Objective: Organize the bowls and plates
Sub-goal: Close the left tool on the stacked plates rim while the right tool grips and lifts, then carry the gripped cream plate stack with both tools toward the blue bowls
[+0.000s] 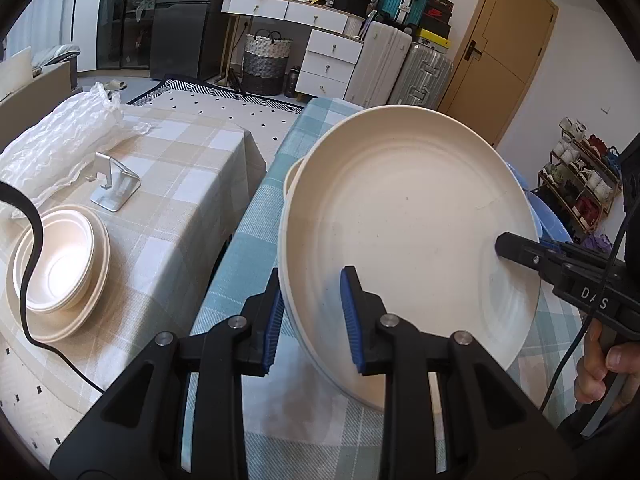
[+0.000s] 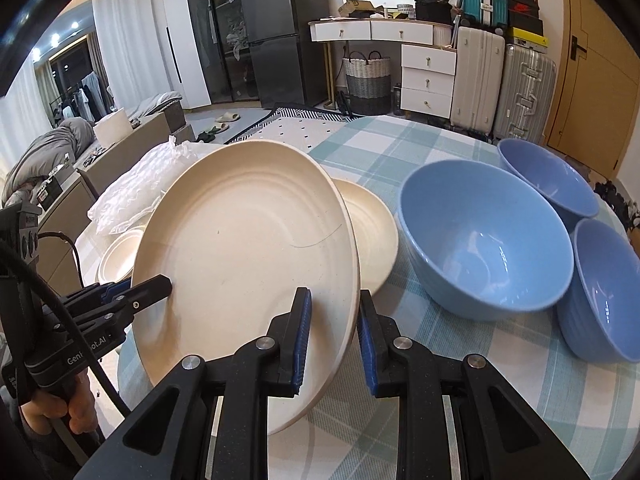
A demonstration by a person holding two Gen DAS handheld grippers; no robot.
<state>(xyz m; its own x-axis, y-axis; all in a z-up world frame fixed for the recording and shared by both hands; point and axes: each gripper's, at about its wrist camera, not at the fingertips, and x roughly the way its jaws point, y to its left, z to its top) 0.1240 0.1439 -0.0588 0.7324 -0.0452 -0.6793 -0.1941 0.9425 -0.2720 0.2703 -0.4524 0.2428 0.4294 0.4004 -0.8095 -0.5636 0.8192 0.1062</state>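
Observation:
A large cream plate (image 1: 408, 216) hangs tilted above the blue-checked table (image 1: 240, 264), carried by both grippers. My left gripper (image 1: 312, 278) is shut on its near rim, one blue pad on the face and the other behind the rim. My right gripper (image 2: 334, 294) is shut on the opposite rim of the same plate (image 2: 240, 248). Each gripper shows in the other's view: the right (image 1: 508, 246) and the left (image 2: 164, 282). A second cream plate (image 2: 372, 232) lies on the table behind the lifted one. Three blue bowls (image 2: 480, 240) stand to its right.
On the beige-checked table (image 1: 168, 208) to the left sits a stack of white bowls on a plate (image 1: 60, 264), with a metal phone stand (image 1: 116, 188) and bubble wrap (image 1: 60, 140) behind. A black cable (image 1: 32, 240) crosses the stack. Suitcases, drawers and a door stand beyond.

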